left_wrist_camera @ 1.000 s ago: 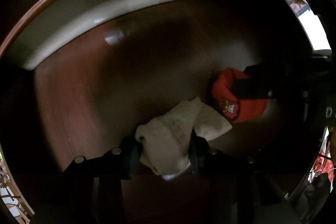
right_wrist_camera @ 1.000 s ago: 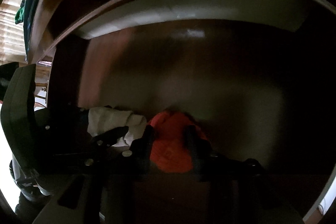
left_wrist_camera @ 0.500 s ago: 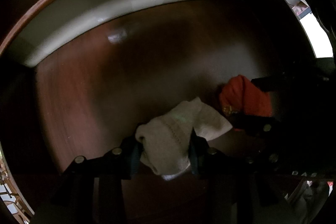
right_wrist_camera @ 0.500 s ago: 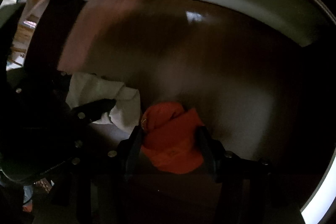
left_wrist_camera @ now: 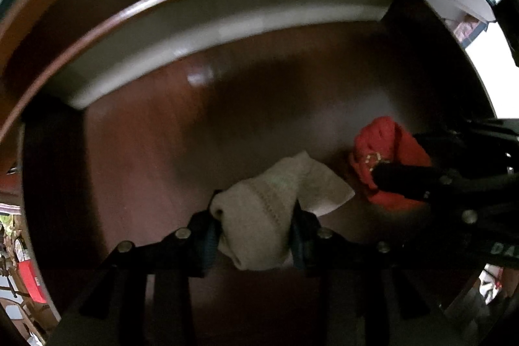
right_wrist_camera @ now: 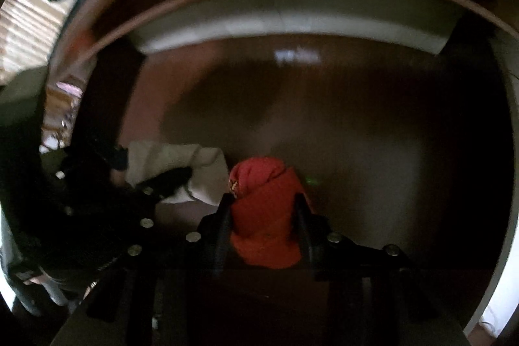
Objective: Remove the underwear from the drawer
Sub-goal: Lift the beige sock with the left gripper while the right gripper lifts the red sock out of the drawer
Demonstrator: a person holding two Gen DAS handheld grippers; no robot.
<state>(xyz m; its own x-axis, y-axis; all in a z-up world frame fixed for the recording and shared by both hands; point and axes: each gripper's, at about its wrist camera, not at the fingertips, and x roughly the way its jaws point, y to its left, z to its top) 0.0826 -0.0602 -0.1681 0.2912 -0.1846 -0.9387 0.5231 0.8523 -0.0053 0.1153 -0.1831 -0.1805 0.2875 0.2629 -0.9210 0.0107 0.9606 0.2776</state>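
A white underwear (left_wrist_camera: 269, 200) hangs bunched between the pads of my left gripper (left_wrist_camera: 256, 213), whose jaws are closing on it, above the dark brown floor of the drawer (left_wrist_camera: 259, 119). Just to its right, a red underwear (left_wrist_camera: 379, 145) sits in my right gripper (left_wrist_camera: 412, 158). In the right wrist view the red underwear (right_wrist_camera: 262, 193) is pinched between the closing jaws of my right gripper (right_wrist_camera: 263, 206). The white underwear (right_wrist_camera: 201, 161) and my left gripper (right_wrist_camera: 146, 167) show at the left. Both grippers point steeply down.
The drawer's pale far wall (left_wrist_camera: 227, 25) and brown rim curve across the top of both views; the same wall (right_wrist_camera: 292, 18) faces the right gripper. Bright room shows past the drawer at the left edge (right_wrist_camera: 29, 15) and at the right edge (left_wrist_camera: 499, 86).
Both grippers have risen a little with their cloths, and the drawer's far wall looks farther off. The right jaws stood wider around the red underwear half a second ago and have narrowed onto it.
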